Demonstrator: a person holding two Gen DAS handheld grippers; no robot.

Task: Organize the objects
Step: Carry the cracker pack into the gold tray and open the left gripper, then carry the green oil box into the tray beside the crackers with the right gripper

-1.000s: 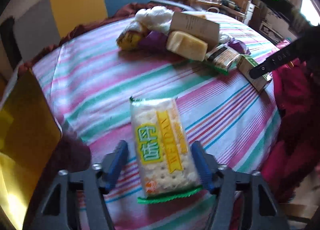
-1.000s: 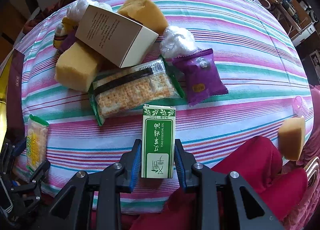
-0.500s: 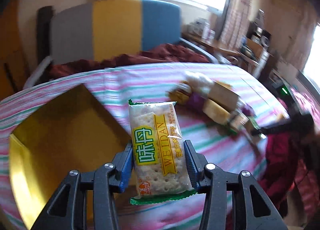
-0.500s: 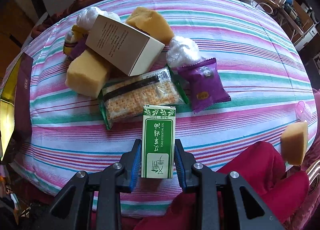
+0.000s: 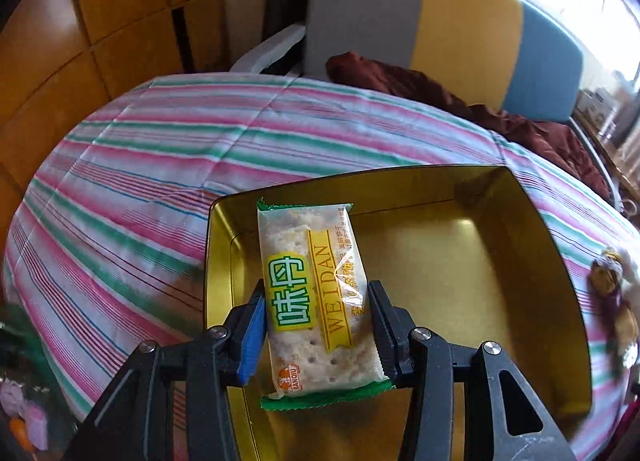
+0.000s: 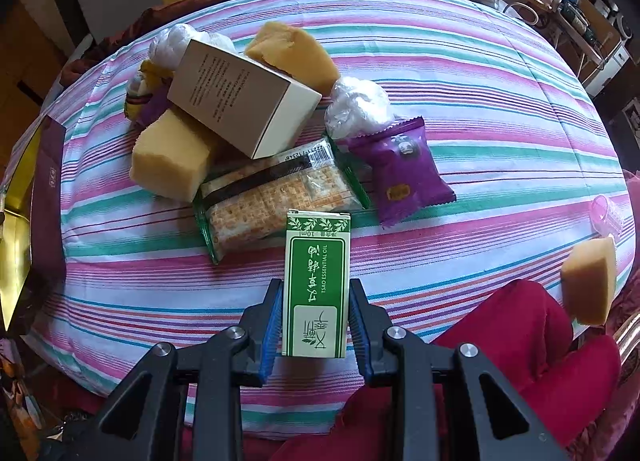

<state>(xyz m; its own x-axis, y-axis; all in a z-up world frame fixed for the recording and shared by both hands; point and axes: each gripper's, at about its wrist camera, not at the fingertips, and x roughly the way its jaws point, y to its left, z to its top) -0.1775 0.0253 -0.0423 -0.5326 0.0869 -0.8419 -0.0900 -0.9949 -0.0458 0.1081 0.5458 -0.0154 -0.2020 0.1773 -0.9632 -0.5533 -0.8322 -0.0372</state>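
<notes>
My left gripper (image 5: 316, 325) is shut on a cracker packet (image 5: 312, 293) with green and yellow print and holds it over the left part of a gold tin box (image 5: 480, 261). My right gripper (image 6: 314, 325) is shut on a green essential-oil box (image 6: 316, 285) above the table's near edge. Beyond it lies a pile: a second cracker packet (image 6: 272, 201), a purple snack pouch (image 6: 404, 169), a white carton (image 6: 240, 97), yellow sponges (image 6: 172, 157) and a white plastic ball (image 6: 356, 105).
The striped tablecloth (image 5: 140, 181) covers a round table. A chair with grey, yellow and blue back (image 5: 440, 21) stands behind. A sponge piece (image 6: 588, 281) and pink cup (image 6: 606, 213) sit at the right edge. The gold box's edge (image 6: 16, 221) shows at far left.
My left gripper closed on the cracker packet, lifted it and swung left over the gold box. My right gripper stays shut on the green box, raised slightly.
</notes>
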